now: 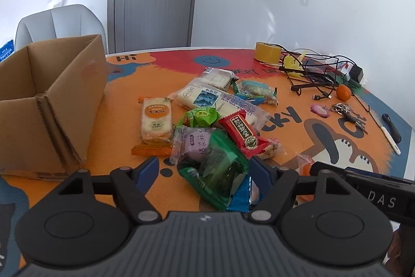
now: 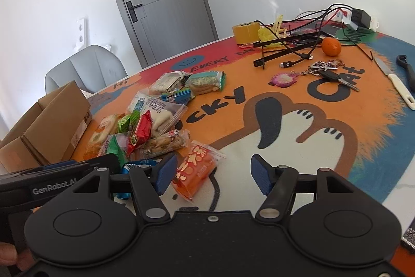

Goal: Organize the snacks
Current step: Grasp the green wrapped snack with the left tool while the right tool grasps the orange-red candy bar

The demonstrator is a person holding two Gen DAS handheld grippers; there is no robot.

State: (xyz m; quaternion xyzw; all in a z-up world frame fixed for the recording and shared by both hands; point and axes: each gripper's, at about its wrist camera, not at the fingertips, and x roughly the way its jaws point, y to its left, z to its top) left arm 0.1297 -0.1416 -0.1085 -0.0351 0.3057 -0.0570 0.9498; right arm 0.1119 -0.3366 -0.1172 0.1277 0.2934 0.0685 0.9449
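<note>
Left wrist view first: our left gripper stands partly open over the near edge of the snack pile, and a glossy green plastic snack packet lies between its blue pads. The right pad sits against the packet's right edge; the left pad stands clear of it, with bare mat between, so we judge nothing is clamped yet. The packet's long axis runs roughly along the line the jaws point, slightly slanted toward the right, so a squeeze would take it across its narrow width. The open brown cardboard box stands to the left of the pile, near the gripper, which makes our left hand the nearer one for dropping things in.

In the right wrist view our right gripper is also about half open and holds nothing. A flat orange plastic packet with white flower print lies just beside the left pad, mostly outside the gap; the space between the pads shows only the orange and white cat-print table mat. To take that packet, we judge the right hand must shift left. Both grippers tilt downward toward the table, low and close side by side.
</note>
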